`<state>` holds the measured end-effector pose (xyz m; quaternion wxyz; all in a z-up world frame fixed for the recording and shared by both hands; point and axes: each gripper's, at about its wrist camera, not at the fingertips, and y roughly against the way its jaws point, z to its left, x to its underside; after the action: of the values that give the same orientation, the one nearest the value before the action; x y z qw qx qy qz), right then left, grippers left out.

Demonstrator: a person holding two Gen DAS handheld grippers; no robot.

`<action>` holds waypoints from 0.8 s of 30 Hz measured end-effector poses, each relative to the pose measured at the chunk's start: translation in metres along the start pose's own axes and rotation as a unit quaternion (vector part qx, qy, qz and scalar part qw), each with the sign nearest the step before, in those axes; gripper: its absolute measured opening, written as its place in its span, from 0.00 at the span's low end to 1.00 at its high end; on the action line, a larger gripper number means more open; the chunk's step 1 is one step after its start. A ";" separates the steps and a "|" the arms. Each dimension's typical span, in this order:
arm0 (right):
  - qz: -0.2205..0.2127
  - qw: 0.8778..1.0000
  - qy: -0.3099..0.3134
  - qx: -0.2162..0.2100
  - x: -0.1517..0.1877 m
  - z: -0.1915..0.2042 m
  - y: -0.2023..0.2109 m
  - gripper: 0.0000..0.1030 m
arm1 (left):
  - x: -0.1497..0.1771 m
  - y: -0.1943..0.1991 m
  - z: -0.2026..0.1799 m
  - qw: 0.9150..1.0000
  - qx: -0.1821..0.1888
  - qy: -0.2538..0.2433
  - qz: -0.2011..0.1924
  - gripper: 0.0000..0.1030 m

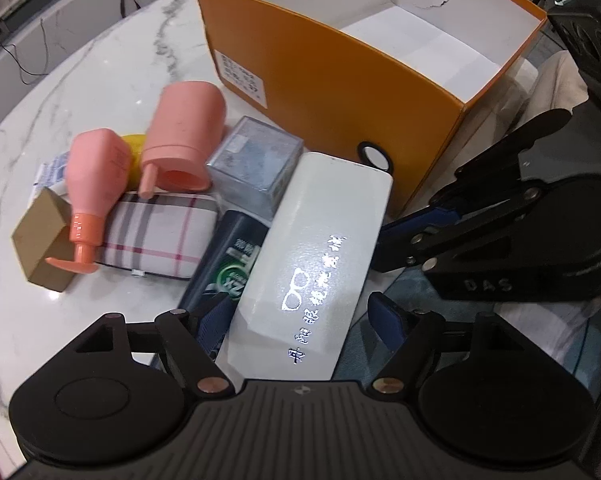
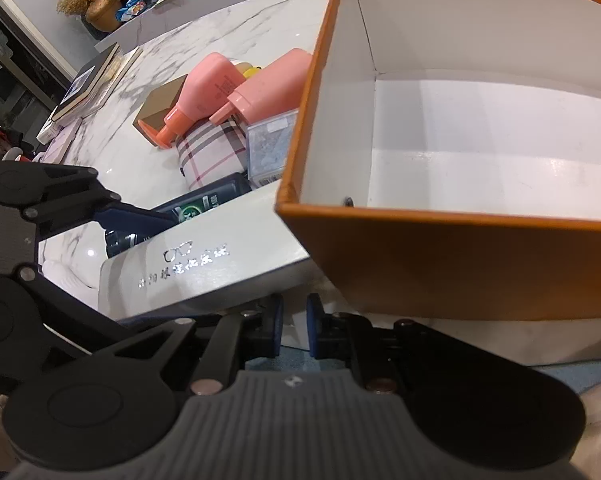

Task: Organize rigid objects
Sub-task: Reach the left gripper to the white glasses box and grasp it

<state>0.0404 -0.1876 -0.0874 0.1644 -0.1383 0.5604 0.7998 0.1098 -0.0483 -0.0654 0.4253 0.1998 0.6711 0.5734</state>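
Note:
An open orange box (image 1: 340, 80) with a white inside stands on the marble table; it also fills the right wrist view (image 2: 440, 264). A white glasses case (image 1: 312, 256) lies between the open fingers of my left gripper (image 1: 300, 316), its far end against the box; it shows in the right wrist view (image 2: 196, 272) too. My right gripper (image 2: 292, 332) is shut and empty, low beside the box. Left of the case lie a dark bottle (image 1: 224, 268), a plaid case (image 1: 160, 232), two pink pump bottles (image 1: 96, 184), a clear box (image 1: 256, 168) and a brown carton (image 1: 40, 240).
The marble table (image 1: 60, 100) curves away at the far left. A stack of books (image 2: 88, 84) and a gold vase (image 2: 104, 10) stand far off. The other gripper (image 1: 500, 232) shows at the right of the left wrist view.

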 end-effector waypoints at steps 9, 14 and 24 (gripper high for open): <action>-0.013 1.000 0.009 -0.001 0.000 0.006 0.006 0.11 | 0.008 0.004 0.002 0.993 0.001 0.117 -0.001 0.71; -0.018 1.000 0.022 0.009 0.001 0.010 0.006 0.11 | 0.014 0.005 0.001 0.988 -0.008 0.151 -0.006 0.74; -0.035 0.999 0.013 0.017 0.001 0.005 0.023 0.12 | 0.008 -0.001 -0.010 0.988 -0.027 0.148 -0.035 0.70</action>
<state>0.0297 -0.1897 -0.0666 0.1875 -0.1659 0.5709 0.7819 0.0976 -0.0483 -0.0694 0.3460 0.0778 0.7176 0.5994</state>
